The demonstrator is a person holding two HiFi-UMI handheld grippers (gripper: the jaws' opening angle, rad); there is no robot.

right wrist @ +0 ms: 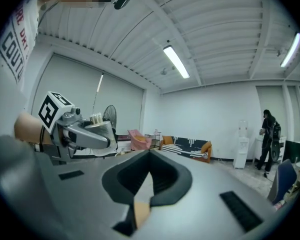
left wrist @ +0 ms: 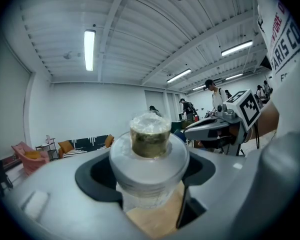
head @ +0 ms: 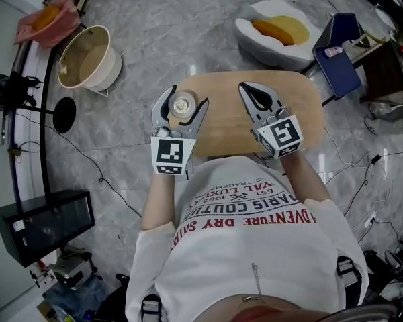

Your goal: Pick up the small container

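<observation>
The small container (head: 183, 104) is a clear round jar with a pale lid and a stubby gold knob (left wrist: 150, 136). My left gripper (head: 181, 109) is shut on the container, its two grey fingers (left wrist: 65, 194) pressing on the jar's sides below the lid. It is held over the left end of the oval wooden table (head: 309, 106). My right gripper (head: 247, 87) hovers beside it over the table's middle, its jaws shut with nothing between them. In the right gripper view the dark pads (right wrist: 165, 184) meet at the tip.
A cream tub (head: 87, 59) stands on the floor at the far left. A white seat with an orange cushion (head: 275, 25) and a blue chair (head: 339, 52) lie beyond the table. A black box (head: 43, 223) and cables are at the left. People stand far off.
</observation>
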